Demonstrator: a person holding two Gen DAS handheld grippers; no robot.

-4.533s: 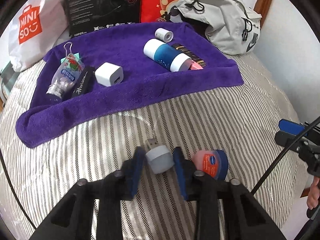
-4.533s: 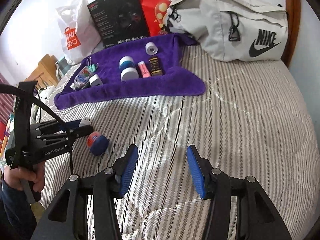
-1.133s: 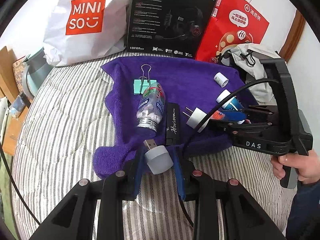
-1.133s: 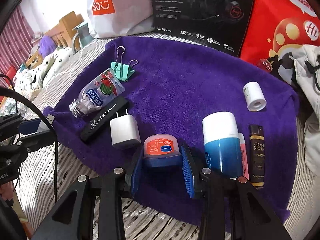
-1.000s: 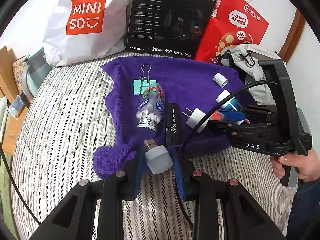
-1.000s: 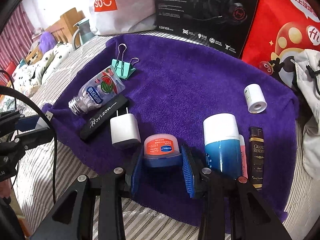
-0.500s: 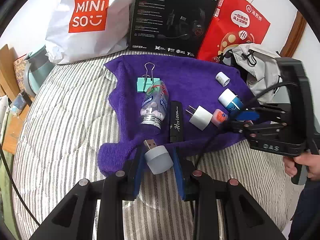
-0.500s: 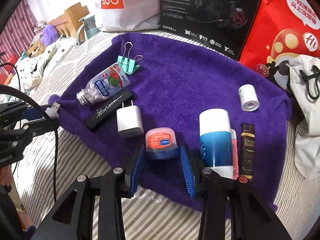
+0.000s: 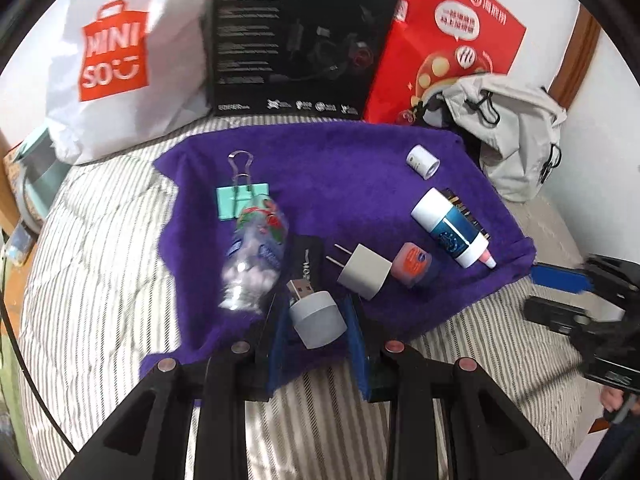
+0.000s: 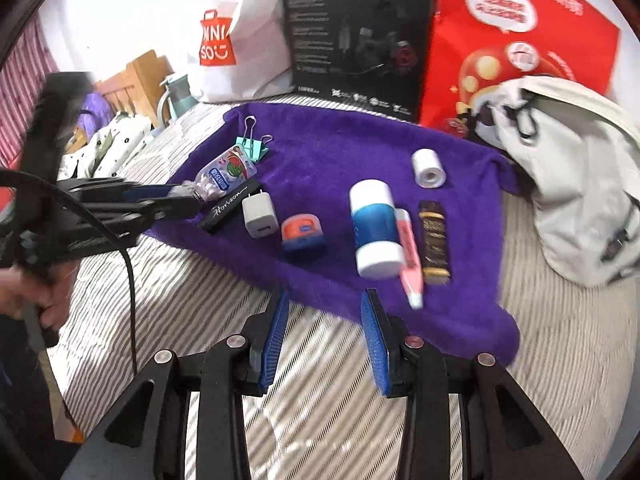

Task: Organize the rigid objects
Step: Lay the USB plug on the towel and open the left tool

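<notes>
A purple towel [image 9: 360, 168] lies on the striped bed. My left gripper [image 9: 314, 312] is shut on a grey USB plug-in light [image 9: 318, 318], held over the towel's near edge beside the black Horizon bar [image 9: 308, 260] and the white charger [image 9: 364, 270]. The small Vaseline jar [image 10: 302, 232] rests on the towel between the charger [image 10: 259, 212] and the blue-and-white cylinder [image 10: 376, 228]. My right gripper [image 10: 326, 300] is open and holds nothing, just short of the towel's front edge below the jar. The left gripper [image 10: 180, 198] comes in from the left.
Also on the towel are a green binder clip [image 9: 240, 198], a clear bottle [image 9: 256, 258], a white roll [image 10: 428, 168], a pink tube [image 10: 410, 260] and a dark lighter [image 10: 434, 240]. Shopping bags, a black box [image 9: 296, 36] and a grey bag [image 10: 576, 176] crowd the back and right.
My right gripper has opened and drawn back, which leaves the Vaseline jar on the towel. The left gripper has moved forward over the towel's edge, still holding the USB light.
</notes>
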